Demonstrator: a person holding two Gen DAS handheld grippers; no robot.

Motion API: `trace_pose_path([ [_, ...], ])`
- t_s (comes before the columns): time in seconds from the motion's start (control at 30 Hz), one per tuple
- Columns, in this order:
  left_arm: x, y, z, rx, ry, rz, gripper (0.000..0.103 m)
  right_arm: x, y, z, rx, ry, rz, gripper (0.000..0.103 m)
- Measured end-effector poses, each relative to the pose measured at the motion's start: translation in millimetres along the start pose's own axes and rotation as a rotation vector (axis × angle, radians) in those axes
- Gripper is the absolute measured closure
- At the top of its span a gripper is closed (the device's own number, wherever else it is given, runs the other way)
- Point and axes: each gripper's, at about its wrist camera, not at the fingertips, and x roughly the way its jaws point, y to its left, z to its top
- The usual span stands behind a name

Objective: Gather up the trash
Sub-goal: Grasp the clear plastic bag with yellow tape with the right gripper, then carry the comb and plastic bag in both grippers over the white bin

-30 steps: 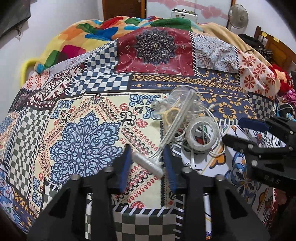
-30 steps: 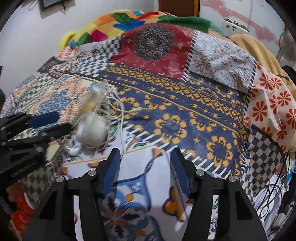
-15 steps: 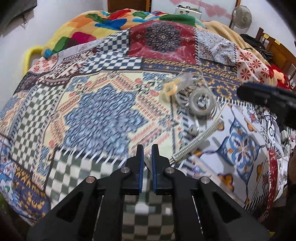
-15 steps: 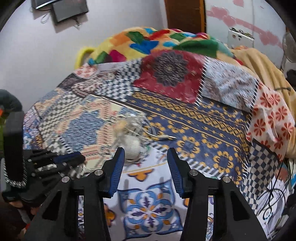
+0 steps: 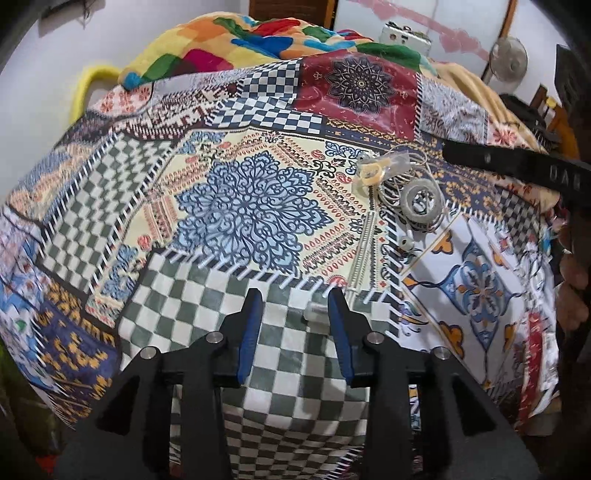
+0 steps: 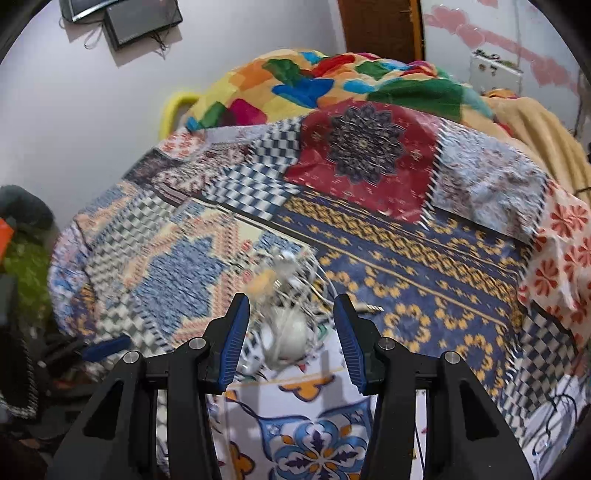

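A big bed is covered by a patchwork blanket [image 5: 236,206] full of bright squares and flowers. The trash sits in a small pile on it: a roll of tape [image 5: 421,201], a tangle of white cords [image 6: 295,280] and a clear plastic bag [image 5: 388,166] with a yellow ring inside. A long white spiral strip [image 5: 360,251] lies apart from the pile, running from near the roll down toward the left gripper [image 5: 293,314]. That gripper's blue jaws are opening. The strip's lower end shows as a small white stub between them, just beside the right jaw, and the pads are not squeezing it. The right gripper [image 6: 291,323] hangs above the pile with its jaws partly open and nothing held; the pile looks blurry between them. In the left view, the dark bar across the top right is part of the right gripper. A fluffy colorful blanket [image 6: 314,88] is heaped at the far end of the bed. A fan [image 5: 511,61] stands by the wall, and a brown door [image 6: 380,27] is behind the bed. Nothing blocks the way to the pile.
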Motion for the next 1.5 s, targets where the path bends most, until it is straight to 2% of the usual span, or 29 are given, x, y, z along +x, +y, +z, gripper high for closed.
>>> trace_pose_path([
  [0.07, -1, 1, -1, -0.024, -0.01, -0.03, 0.067, -1, 2, 8, 0.009, -0.005, 0.027, 0.059],
  [0.17, -1, -7, -1, 0.002, -0.022, -0.042, 0.067, 10, 9, 16, 0.022, 0.027, 0.092, 0.059],
  [0.23, -1, -14, 0, 0.025, -0.028, -0.049, 0.067, 20, 14, 17, 0.022, 0.052, 0.102, 0.059],
  [0.33, 1, -23, 2, 0.067, -0.035, -0.058, 0.067, 40, 21, 15, 0.015, 0.091, 0.079, 0.065],
  [0.47, 14, -27, 7, 0.083, -0.008, -0.065, 0.067, 62, 15, 12, 0.064, 0.13, 0.039, 0.066],
  [0.57, 20, -26, 8, 0.084, -0.003, -0.078, 0.067, 67, 6, 12, 0.126, 0.103, 0.055, 0.077],
  [0.67, 26, -27, 8, 0.092, 0.012, -0.1, 0.067, 78, 1, 16, 0.164, 0.131, 0.117, 0.078],
  [0.77, 31, -29, 7, 0.106, 0.009, -0.095, 0.068, 83, 11, 20, 0.109, 0.134, 0.093, 0.078],
  [0.8, 32, -30, 8, 0.118, 0.004, -0.091, 0.068, 84, 14, 21, 0.098, 0.135, 0.088, 0.078],
  [0.87, 32, -31, 7, 0.126, -0.01, -0.067, 0.079, 92, 24, 23, 0.056, 0.161, 0.094, 0.078],
  [0.9, 32, -28, 7, 0.115, -0.011, -0.073, 0.079, 93, 29, 24, 0.033, 0.164, 0.082, 0.078],
  [0.97, 29, -22, 7, 0.08, -0.02, -0.069, 0.092, 95, 40, 25, -0.024, 0.171, 0.068, 0.095],
  [1.0, 28, -19, 6, 0.068, -0.026, -0.046, 0.093, 96, 45, 25, -0.042, 0.181, 0.071, 0.1],
  [1.03, 26, -15, 6, 0.05, -0.031, -0.026, 0.095, 98, 50, 24, -0.062, 0.197, 0.079, 0.1],
  [1.2, 20, 15, 4, -0.042, -0.031, 0.005, 0.096, 96, 63, 13, -0.113, 0.214, 0.09, 0.101],
  [1.3, 17, 30, 4, -0.083, -0.027, 0.022, 0.096, 83, 64, 8, -0.111, 0.19, 0.084, 0.101],
  [1.37, 16, 39, 3, -0.105, -0.023, 0.013, 0.096, 76, 59, 11, -0.101, 0.173, 0.073, 0.099],
  [1.4, 15, 40, 2, -0.113, -0.024, 0.008, 0.096, 74, 57, 14, -0.103, 0.172, 0.07, 0.093],
  [1.43, 15, 41, 2, -0.118, -0.025, 0.008, 0.096, 74, 52, 17, -0.108, 0.178, 0.075, 0.076],
  [1.47, 15, 42, 2, -0.12, -0.025, 0.004, 0.095, 74, 50, 21, -0.111, 0.184, 0.081, 0.065],
  [1.5, 15, 42, 2, -0.117, -0.027, 0.005, 0.095, 74, 49, 24, -0.114, 0.181, 0.083, 0.048],
])
